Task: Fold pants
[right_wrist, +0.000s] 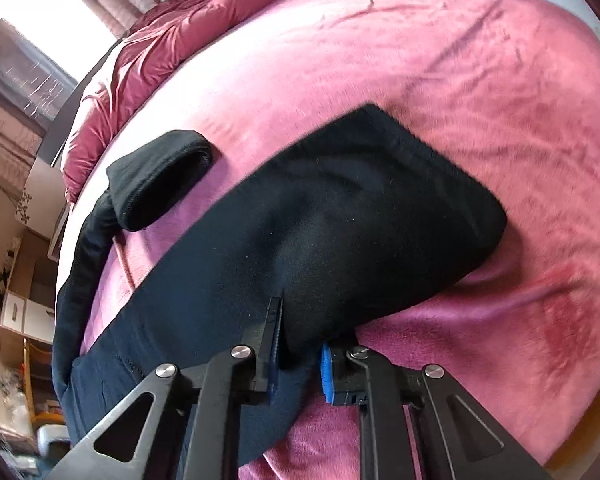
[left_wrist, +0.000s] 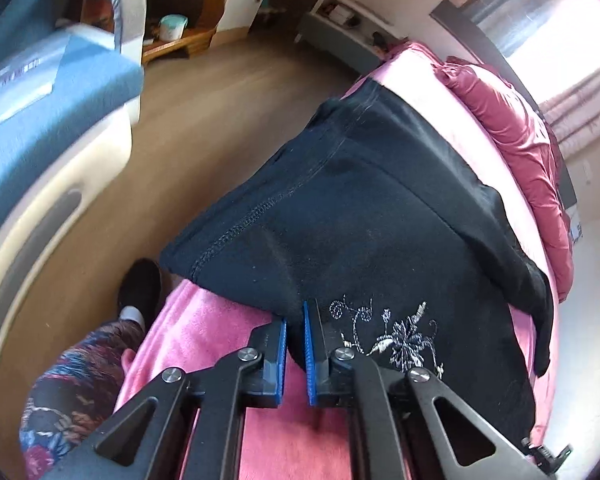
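**Both hand-held grippers pinch the black pants on the pink bed**

A bed (right_wrist: 440, 60) covered in a pink fleece blanket fills the space ahead of both tools. Beyond them, along its far edge, lies a bunched dark-red quilt (left_wrist: 516, 120). The black pants (left_wrist: 360, 208) lie spread on the blanket, reaching forward from the fingertips; one part hangs over the bed's edge toward the wooden floor (left_wrist: 220, 92). White embroidered flowers (left_wrist: 400, 336) sit on the cloth just to the right of the left hand-held gripper (left_wrist: 295, 320), which is clamped on a fold of the pants' near edge. The right hand-held gripper (right_wrist: 300, 336) likewise grips a thicker bunch of the pants between its blue pads (right_wrist: 326, 372).
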The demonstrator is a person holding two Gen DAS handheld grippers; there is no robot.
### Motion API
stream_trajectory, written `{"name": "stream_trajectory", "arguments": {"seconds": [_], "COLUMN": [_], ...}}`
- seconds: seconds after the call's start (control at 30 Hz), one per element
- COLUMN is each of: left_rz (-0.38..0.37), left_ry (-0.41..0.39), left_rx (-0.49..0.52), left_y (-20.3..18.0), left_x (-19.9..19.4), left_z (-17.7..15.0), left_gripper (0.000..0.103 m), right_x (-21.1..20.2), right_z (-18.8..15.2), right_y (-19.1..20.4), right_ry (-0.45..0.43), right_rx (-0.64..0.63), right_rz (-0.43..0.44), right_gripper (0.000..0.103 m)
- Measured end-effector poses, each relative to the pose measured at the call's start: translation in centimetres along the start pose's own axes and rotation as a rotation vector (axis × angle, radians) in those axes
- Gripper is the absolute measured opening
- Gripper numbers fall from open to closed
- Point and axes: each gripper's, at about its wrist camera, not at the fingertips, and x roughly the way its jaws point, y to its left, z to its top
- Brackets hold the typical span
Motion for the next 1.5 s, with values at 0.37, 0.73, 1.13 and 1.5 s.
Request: {"name": "stream_trajectory", "arguments": {"seconds": [0.37, 0.73, 1.13, 1.5], "left_rz": [0.002, 0.076, -0.001, -0.101], "left_ry": [-0.007, 0.134, -0.034, 0.074], "left_rx": [0.073, 0.116, 0.079, -0.105], "left_y": [0.4, 1.0, 0.3, -3.9], "left_x": [-3.6, -3.5, -7.0, 5.5], "left_z": [-2.4, -4.3, 7.0, 17.5], "left_gripper": [0.007, 0.024, 0.029, 0.041], "right_x": [-3.1, -3.4, -9.1, -2.6], "right_z": [-1.7, -3.0, -2.9, -6.3], "right_y": [-2.4, -4.6, -0.6, 13.2], "right_ry": [-0.009, 0.039, -0.118, 0.024], "right_rx": [-0.024, -0.02, -0.191, -0.481], "right_rz": [-0.054, -0.076, -0.264, -0.105], "right_gripper": [0.014, 0.024, 0.061, 0.065]}}
